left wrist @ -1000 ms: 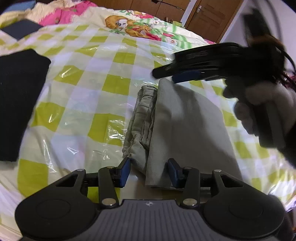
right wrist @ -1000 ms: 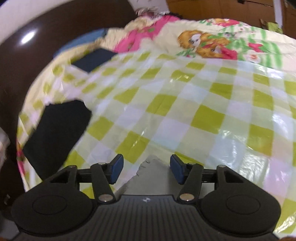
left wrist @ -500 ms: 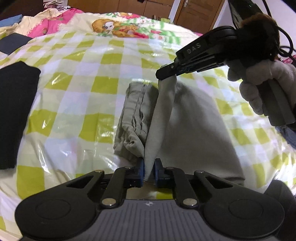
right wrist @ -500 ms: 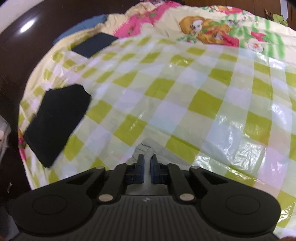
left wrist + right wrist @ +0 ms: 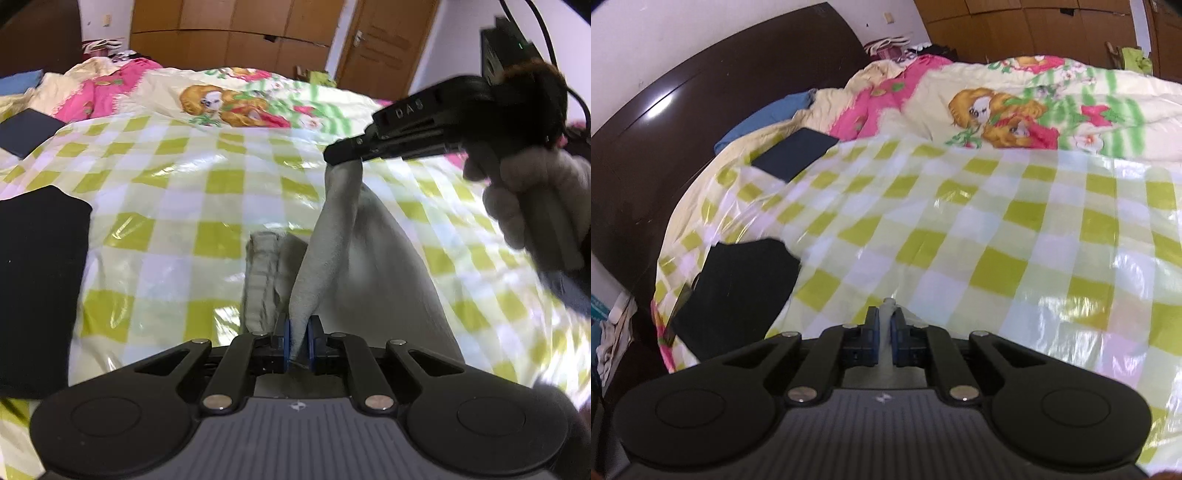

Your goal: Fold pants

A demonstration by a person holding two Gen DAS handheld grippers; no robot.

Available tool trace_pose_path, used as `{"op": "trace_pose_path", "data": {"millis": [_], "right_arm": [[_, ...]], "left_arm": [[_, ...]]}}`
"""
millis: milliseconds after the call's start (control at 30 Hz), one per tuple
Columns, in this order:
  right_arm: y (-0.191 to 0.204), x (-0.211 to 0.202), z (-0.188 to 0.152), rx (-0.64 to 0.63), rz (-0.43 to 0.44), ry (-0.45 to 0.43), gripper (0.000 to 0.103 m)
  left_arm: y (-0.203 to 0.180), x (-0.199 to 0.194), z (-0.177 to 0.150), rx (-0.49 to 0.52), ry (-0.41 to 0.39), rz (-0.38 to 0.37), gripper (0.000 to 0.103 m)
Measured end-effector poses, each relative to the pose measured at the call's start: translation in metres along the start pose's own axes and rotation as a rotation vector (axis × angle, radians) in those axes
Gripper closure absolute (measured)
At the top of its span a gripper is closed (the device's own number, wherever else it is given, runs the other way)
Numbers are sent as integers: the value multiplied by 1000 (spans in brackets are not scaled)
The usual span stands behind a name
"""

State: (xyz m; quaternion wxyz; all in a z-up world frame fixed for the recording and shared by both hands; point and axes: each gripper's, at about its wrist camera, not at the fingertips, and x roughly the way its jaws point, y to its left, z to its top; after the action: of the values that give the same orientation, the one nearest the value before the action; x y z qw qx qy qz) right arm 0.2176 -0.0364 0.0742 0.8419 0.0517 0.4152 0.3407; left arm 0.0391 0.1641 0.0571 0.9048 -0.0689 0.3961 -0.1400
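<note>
On the checked plastic sheet (image 5: 229, 177) over the bed, left to right: folded black garment (image 5: 37, 280) flat at the sheet's left edge, well apart from the work, likely parked as finished. Next, grey pants (image 5: 380, 273) near the sheet's near edge, bunched waistband side lying to the left, smooth panel to the right. Left gripper (image 5: 298, 339) clamped on the near corner of the pants' top layer, cloth pinched between the blue pads. Right gripper (image 5: 345, 155), held in a gloved hand (image 5: 532, 199), pinching the far corner of the same edge, lifted clear of the sheet. Edge stretched taut between the two grips, rest draped on the bed; held that way probably to carry the layer over as one straight fold line. Right wrist view confirms: grey cloth nipped between closed pads (image 5: 873, 341), nothing else held. Fold not yet laid down.
</note>
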Motion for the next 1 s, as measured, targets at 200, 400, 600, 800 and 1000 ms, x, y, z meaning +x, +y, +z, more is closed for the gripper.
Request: {"op": "trace_pose_path", "data": {"millis": [200,400,600,800,1000], "right_arm": [[6,71,-5,-26,-21,76,96],[15,116,-38,-81,-44,145,89],[22,59,-39,-149,-107,9,61],[21,12,-78,-251,-244,-50,61],[-11,9,-141,-241,-324,72,61]], "left_arm": [[35,35,-10,-107,88,42,80],[36,41,-31,-148,135,22,80],[38,37,-29,-153,138,-12,79],[37,41,-25,-155,136,-22,79],[43,46,-25,-216,173,-49,79]]}}
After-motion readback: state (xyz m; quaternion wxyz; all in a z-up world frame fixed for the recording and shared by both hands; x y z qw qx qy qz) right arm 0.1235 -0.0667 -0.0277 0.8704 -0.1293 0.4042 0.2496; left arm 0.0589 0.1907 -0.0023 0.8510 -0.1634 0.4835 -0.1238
